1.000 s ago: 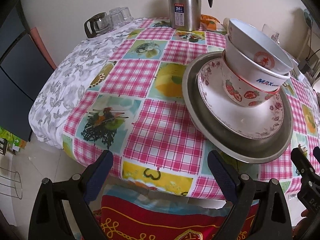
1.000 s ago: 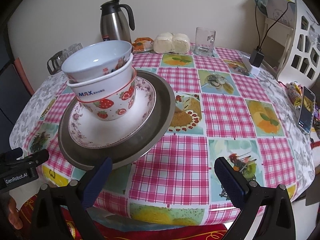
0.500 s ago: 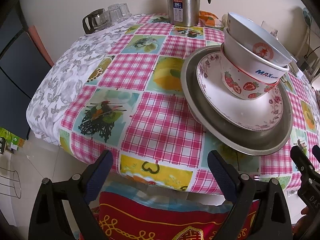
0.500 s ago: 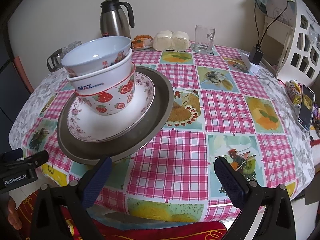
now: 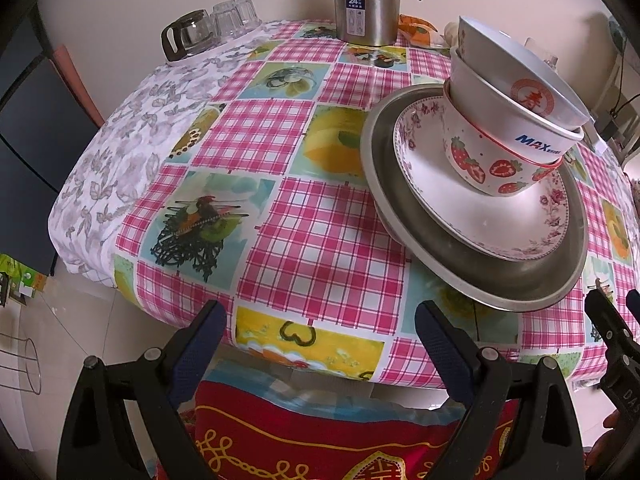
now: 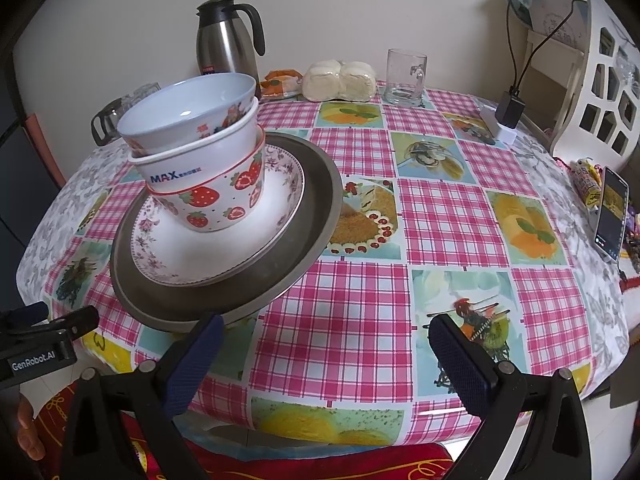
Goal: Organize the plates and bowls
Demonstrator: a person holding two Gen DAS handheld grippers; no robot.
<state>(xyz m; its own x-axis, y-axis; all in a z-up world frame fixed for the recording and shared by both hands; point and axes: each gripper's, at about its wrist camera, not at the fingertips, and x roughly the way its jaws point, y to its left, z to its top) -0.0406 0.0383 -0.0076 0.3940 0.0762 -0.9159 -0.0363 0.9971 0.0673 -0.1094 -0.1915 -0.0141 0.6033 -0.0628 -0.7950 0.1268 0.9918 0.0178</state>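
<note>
Status: stacking appears complete. All crockery in view sits in a single pile; no loose plate or bowl shows elsewhere on the table (image 6: 440, 216). What may remain, at a guess, is carrying the pile off or squaring it up, since no claw touches it.

Item 1: round grey metal tray-plate (image 6: 316, 216) (image 5: 476, 276), base of the pile, lying on the pink-checked cloth close to the table's near edge, toward its left corner as the person faces it. Its rim comes close to that edge.

Item 2: shallow white porcelain plate with pink floral border (image 6: 200, 260) (image 5: 460, 216), nested inside item 1, slightly off centre.

Item 3: white bowl with red strawberries and a red rim line (image 6: 216, 204) (image 5: 484, 168), standing on item 2.

Item 4: white bowl printed "MAX" in blue (image 6: 196, 160) (image 5: 512, 128), set inside item 3.

Item 5: white bowl with red emblem (image 6: 188, 108) (image 5: 520, 76), topmost, seated askew; the upper bowls lean, so the pile looks somewhat unsteady.

Left claw (image 5: 316, 332): spread wide, empty, short of the table's near edge, left of the pile.

Right claw (image 6: 324, 340): spread wide, empty, at the near edge, its left finger just before the tray's rim.

Not part of the task: steel thermos jug (image 6: 224, 44), far edge.
</note>
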